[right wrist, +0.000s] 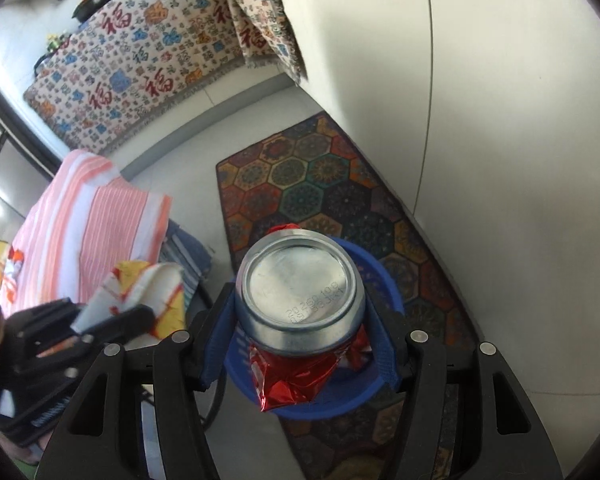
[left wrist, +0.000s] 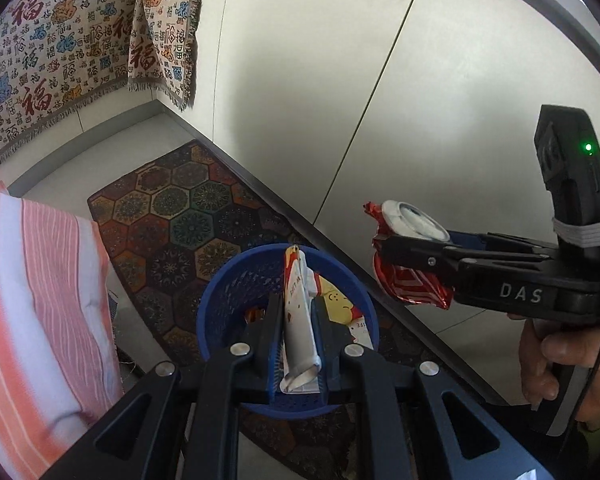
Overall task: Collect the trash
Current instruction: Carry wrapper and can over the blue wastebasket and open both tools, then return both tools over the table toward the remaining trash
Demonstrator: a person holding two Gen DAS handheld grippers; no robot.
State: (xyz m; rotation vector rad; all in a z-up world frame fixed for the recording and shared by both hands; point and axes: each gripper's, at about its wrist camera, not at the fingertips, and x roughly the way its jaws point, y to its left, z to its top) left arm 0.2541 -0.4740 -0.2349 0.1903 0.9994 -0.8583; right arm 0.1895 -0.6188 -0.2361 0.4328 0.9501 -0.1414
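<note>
A round blue basket (left wrist: pixel 220 300) stands on a patterned rug, with a yellow wrapper (left wrist: pixel 340 300) inside it. My left gripper (left wrist: pixel 297 320) is shut on a folded white and red wrapper (left wrist: pixel 298 320), held above the basket. My right gripper (right wrist: pixel 300 308) is shut on a crushed red can (right wrist: pixel 298 292) whose silver base faces the camera, over the blue basket (right wrist: pixel 384 280). In the left wrist view the right gripper (left wrist: pixel 384 248) sits to the right of the basket with the crushed can (left wrist: pixel 408 284) in it. The right wrist view shows the left gripper (right wrist: pixel 112 316) with the wrapper (right wrist: pixel 148 292) at lower left.
The hexagon-patterned rug (left wrist: pixel 180 216) lies along a white wall (left wrist: pixel 420 80). A pink striped cloth (left wrist: pixel 32 300) covers something at the left. A printed cloth (right wrist: pixel 140 72) drapes furniture at the back. A hand (left wrist: pixel 560 360) holds the right gripper's handle.
</note>
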